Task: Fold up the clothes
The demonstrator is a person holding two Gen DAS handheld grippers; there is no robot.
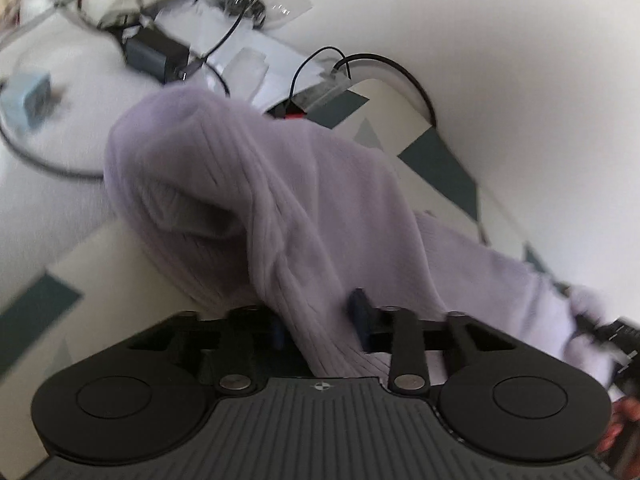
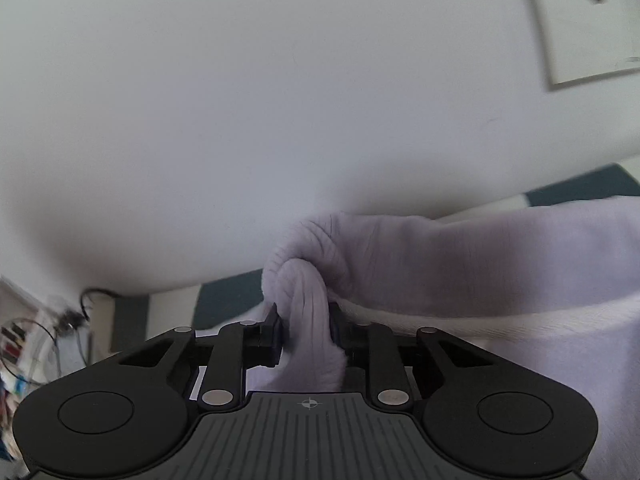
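Both hand-held grippers grasp the lilac ribbed sweater (image 1: pixel 280 200): the left hand-held gripper (image 1: pixel 320 320) pinches a hanging fold, the right hand-held gripper (image 2: pixel 306 332) clamps a bunched edge. The sweater hangs lifted between them above the patterned bench (image 1: pixel 440 160). It looks mid-fold; next, the held edges need lowering evenly onto the bench.

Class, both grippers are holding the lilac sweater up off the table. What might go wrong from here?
1. The right gripper pinches only a small bunched bit of the sweater; it may slip out.
2. The hanging cloth could brush the cables and the small black box on the table behind it, dragging them.
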